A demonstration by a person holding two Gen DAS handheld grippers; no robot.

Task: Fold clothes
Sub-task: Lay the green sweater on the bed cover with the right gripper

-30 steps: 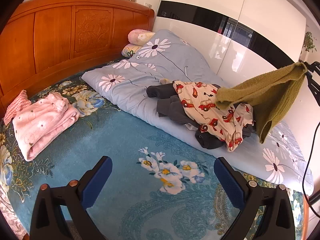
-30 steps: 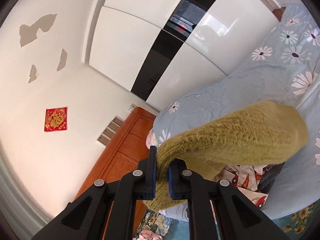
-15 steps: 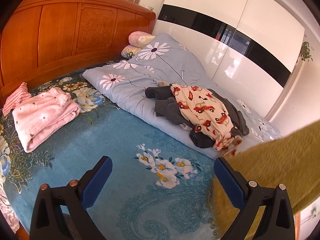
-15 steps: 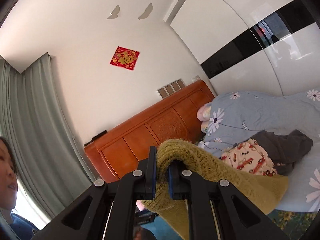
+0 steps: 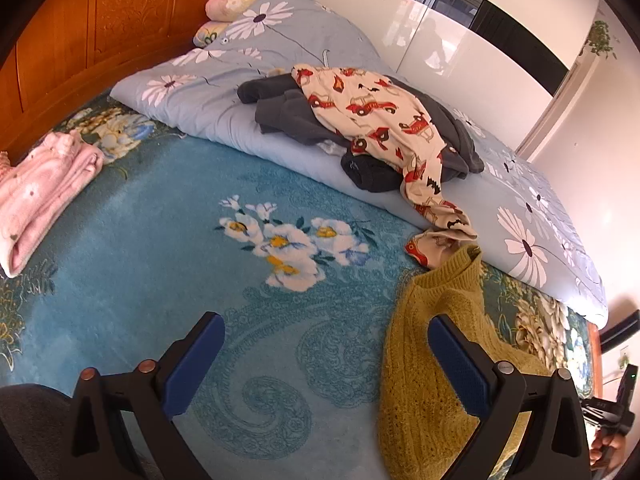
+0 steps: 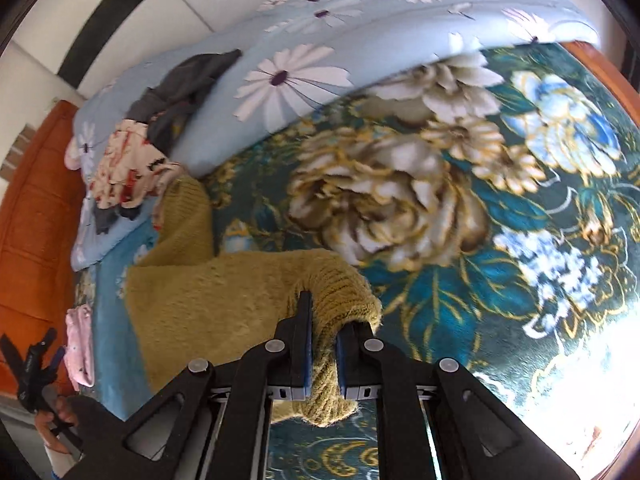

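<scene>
- Left wrist view: I am holding the left gripper (image 5: 322, 354) with its jaws spread wide and nothing between them, above the teal floral bedspread (image 5: 168, 216). The mustard sweater (image 5: 440, 344) is lying on the bedspread to the right, behind that gripper's right finger, its long axis running from the near edge away toward the grey-blue quilt (image 5: 224, 96). The unfolded pile (image 5: 360, 120) is resting on the quilt, farther off.
- Right wrist view: I am keeping the right gripper (image 6: 322, 354) clenched on a ribbed edge of the mustard sweater (image 6: 208, 300), whose body is trailing left and away over the bedspread (image 6: 480, 288). I judge that the free left gripper is the nearer one for pinning the far end.
</scene>
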